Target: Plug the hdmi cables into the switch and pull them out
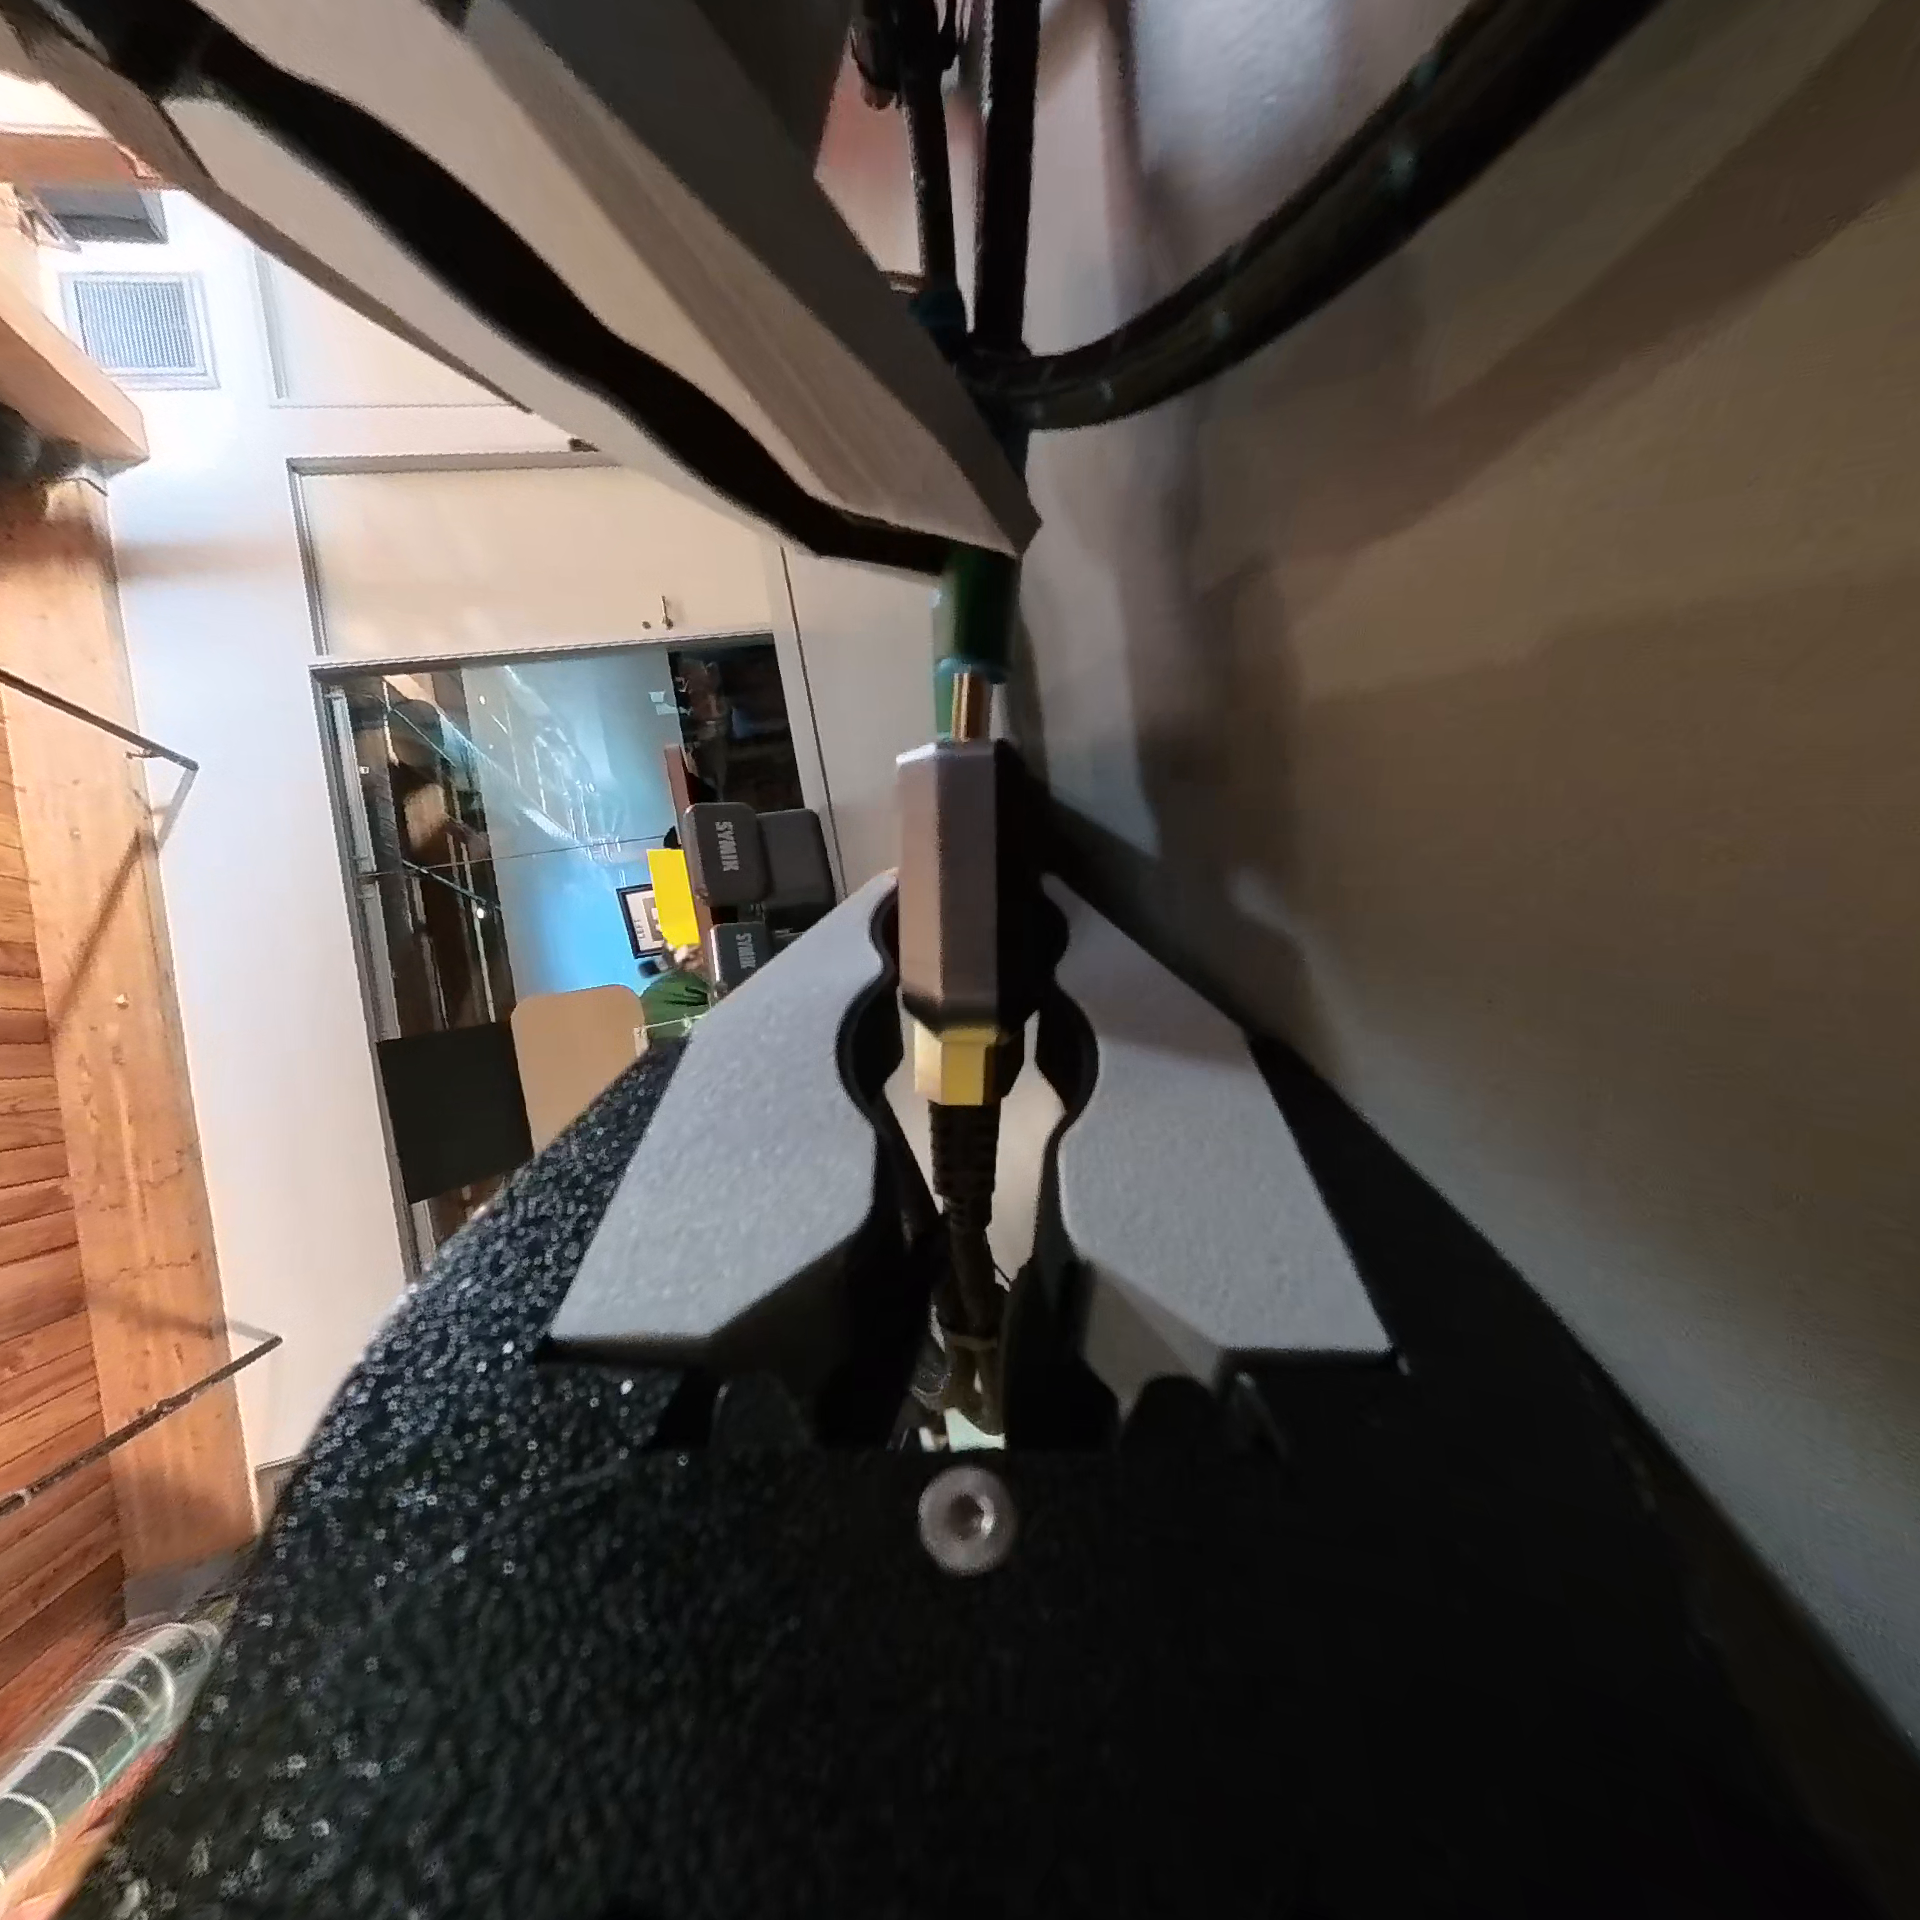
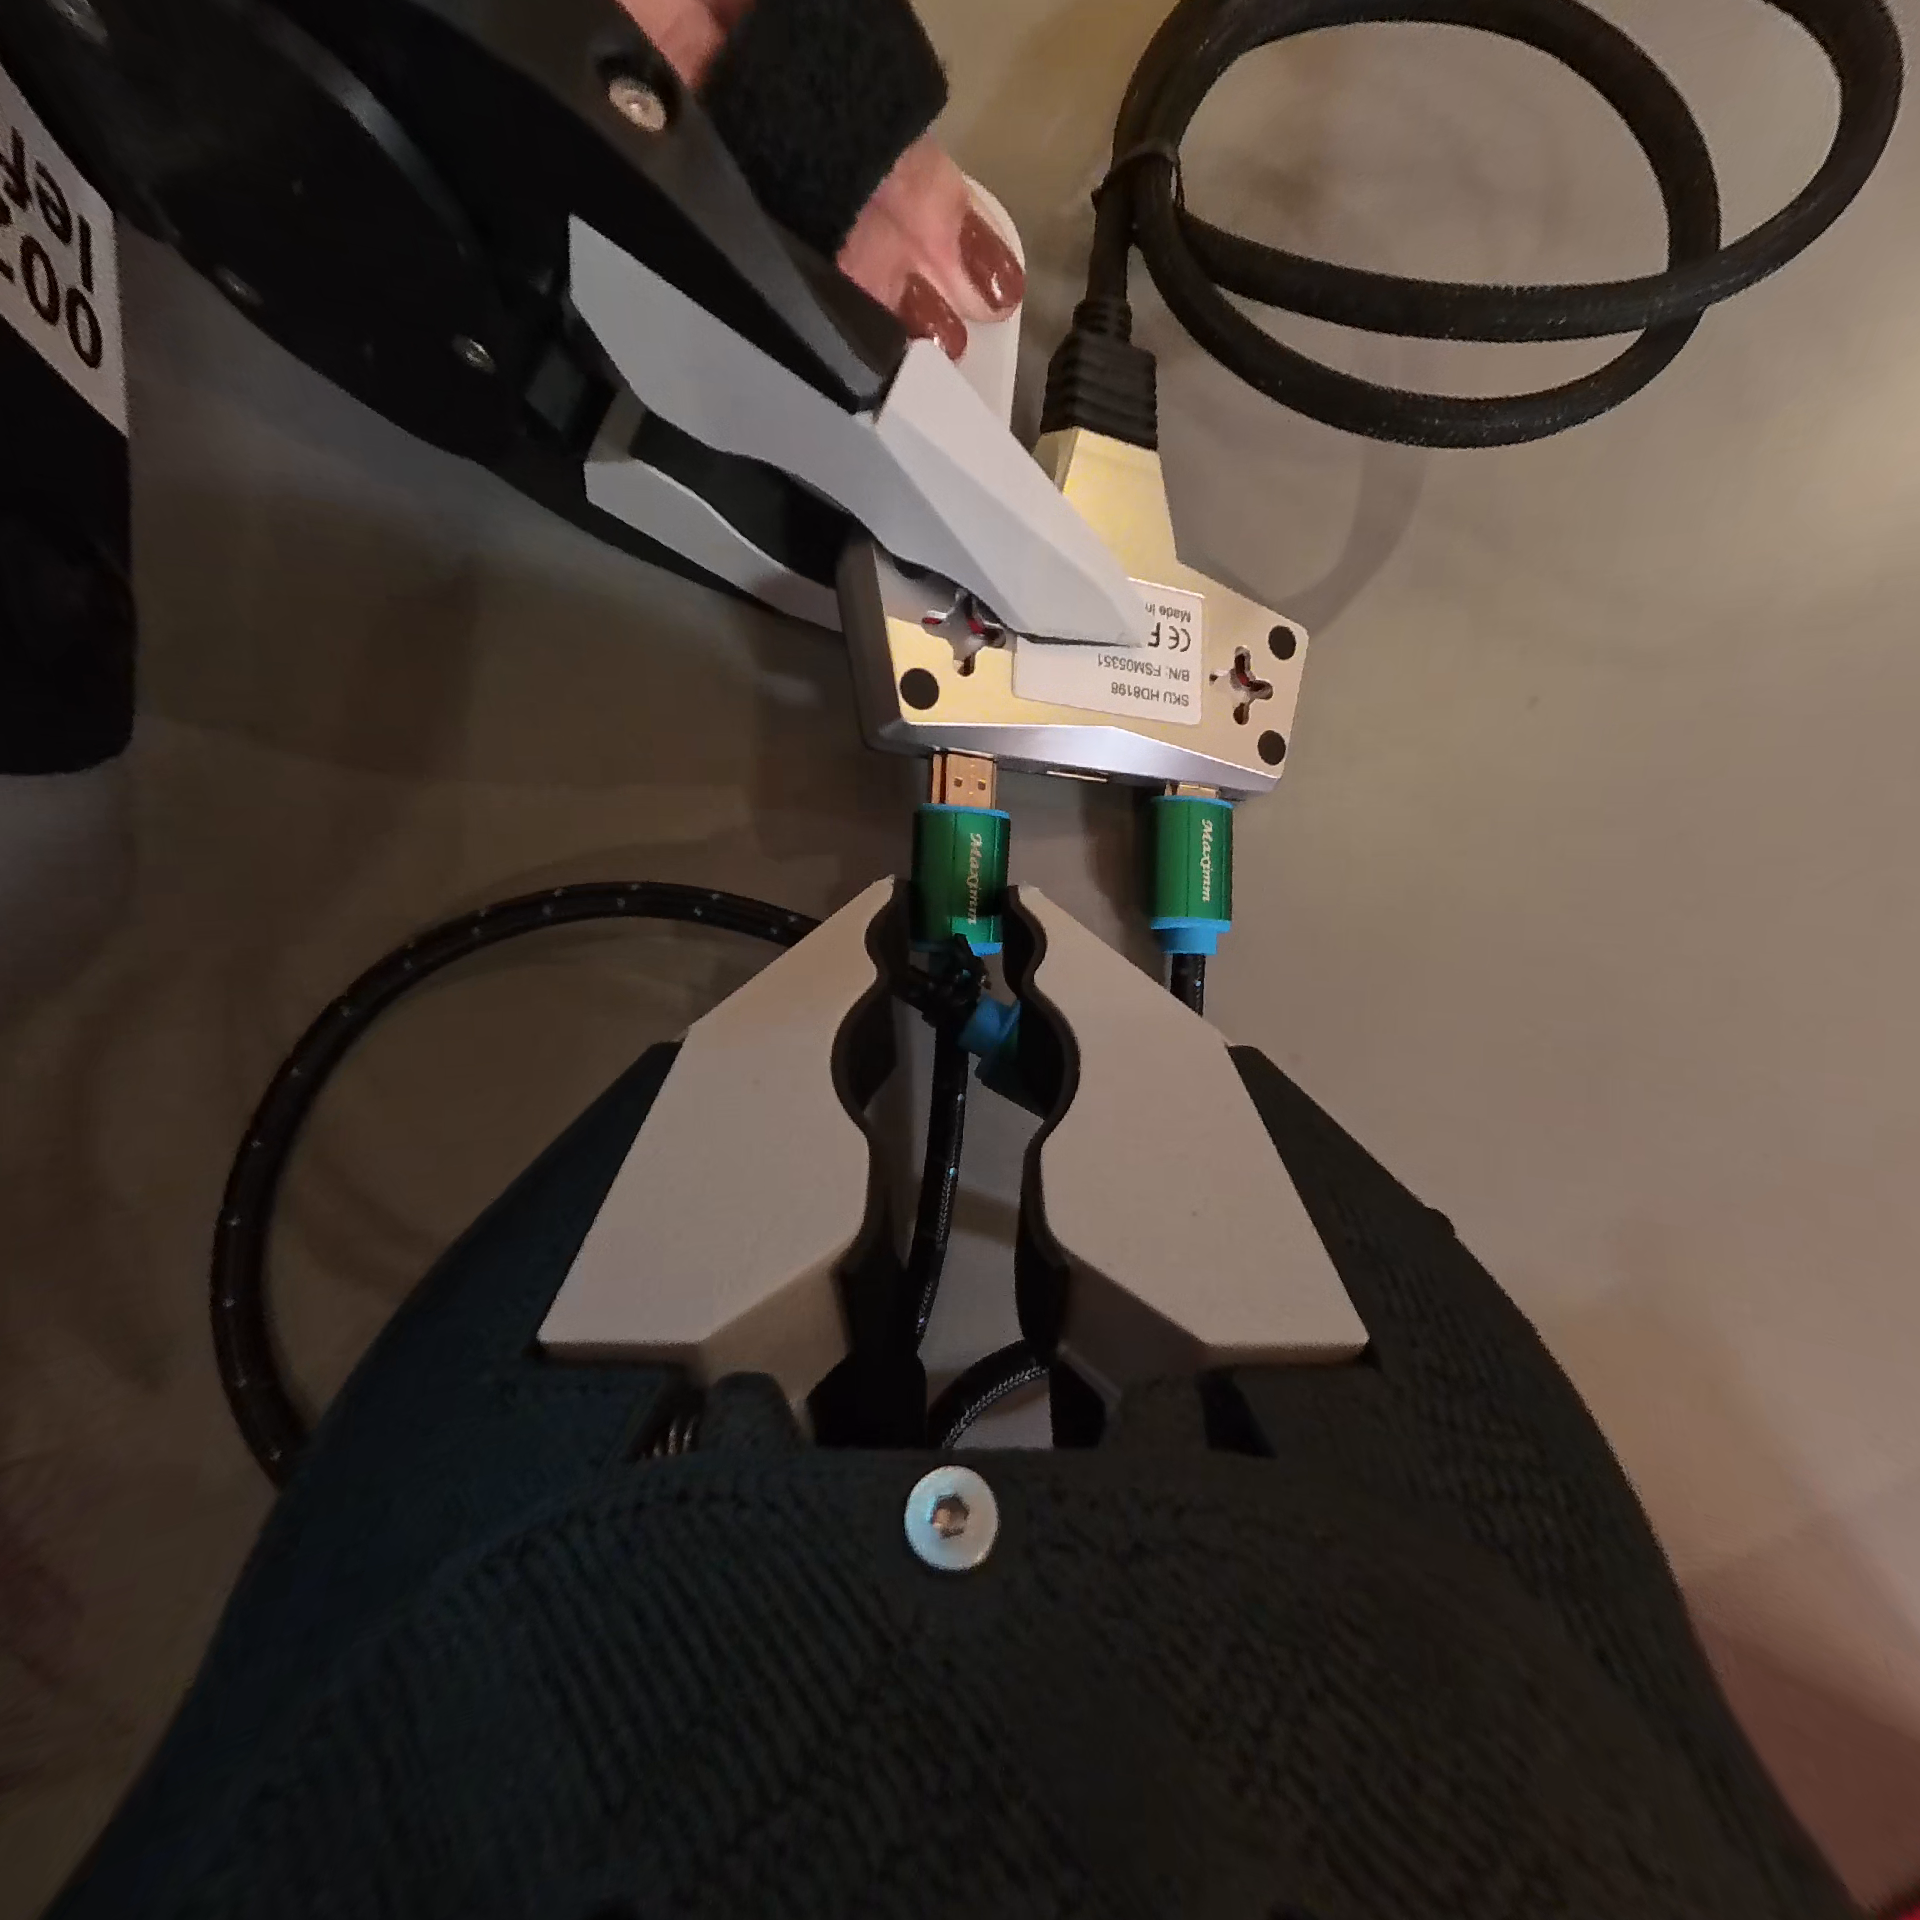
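Observation:
The silver HDMI switch point(image 2: 1081, 675) lies on a beige table point(image 2: 1558, 987), its labelled side up. My left gripper point(image 1: 966, 894) is shut on the switch point(image 1: 951, 883), which it sees edge-on; in the right wrist view its grey finger point(image 2: 977, 488) lies across the switch. My right gripper point(image 2: 954, 899) is shut on a green HDMI plug point(image 2: 951, 873). The plug's gold tip point(image 2: 961, 781) shows bare at the switch's left port. A second green plug point(image 2: 1195, 873) sits fully in the right port. The held plug also shows in the left wrist view point(image 1: 974, 618).
The switch's own black cable point(image 2: 1101, 343) runs off the far side into a coil point(image 2: 1507, 260). The held plug's black cable point(image 2: 312, 1091) loops on the table at left. A person's hand point(image 2: 935, 270) holds the left gripper. The left wrist view shows a room with a wooden wall point(image 1: 62, 935).

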Demonstrator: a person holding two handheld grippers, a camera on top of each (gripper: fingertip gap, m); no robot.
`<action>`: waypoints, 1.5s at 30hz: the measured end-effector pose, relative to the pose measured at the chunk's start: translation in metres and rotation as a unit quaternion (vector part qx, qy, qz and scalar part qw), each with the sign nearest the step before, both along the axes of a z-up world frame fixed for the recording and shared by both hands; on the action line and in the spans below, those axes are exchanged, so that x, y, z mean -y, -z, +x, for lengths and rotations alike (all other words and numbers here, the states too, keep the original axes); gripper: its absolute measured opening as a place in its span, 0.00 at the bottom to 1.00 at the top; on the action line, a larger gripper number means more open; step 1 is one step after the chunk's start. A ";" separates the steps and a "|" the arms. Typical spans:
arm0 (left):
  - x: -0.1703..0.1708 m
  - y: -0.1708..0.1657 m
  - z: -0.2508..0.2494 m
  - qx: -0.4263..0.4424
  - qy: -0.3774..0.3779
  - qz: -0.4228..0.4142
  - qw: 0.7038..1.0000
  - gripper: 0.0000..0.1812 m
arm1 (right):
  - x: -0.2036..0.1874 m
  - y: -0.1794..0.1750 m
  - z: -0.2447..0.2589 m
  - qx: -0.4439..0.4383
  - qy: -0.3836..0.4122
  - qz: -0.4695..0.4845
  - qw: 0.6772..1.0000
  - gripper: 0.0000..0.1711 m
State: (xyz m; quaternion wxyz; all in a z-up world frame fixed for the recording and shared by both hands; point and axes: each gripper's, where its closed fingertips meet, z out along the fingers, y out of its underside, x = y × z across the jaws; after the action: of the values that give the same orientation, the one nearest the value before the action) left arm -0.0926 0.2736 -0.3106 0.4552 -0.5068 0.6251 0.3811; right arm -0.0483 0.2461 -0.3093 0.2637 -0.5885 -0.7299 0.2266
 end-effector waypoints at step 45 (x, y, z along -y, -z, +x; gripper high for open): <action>0.000 -0.005 0.002 -0.025 -0.051 -0.104 0.993 0.11 | -0.002 -0.012 0.002 0.021 -0.048 0.118 0.992 0.07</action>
State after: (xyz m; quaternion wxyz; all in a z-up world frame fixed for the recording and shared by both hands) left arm -0.0908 0.2738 -0.3055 0.3642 -0.5729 0.6457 0.3496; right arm -0.0461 0.2477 -0.2975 0.3048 -0.5223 -0.7843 0.1385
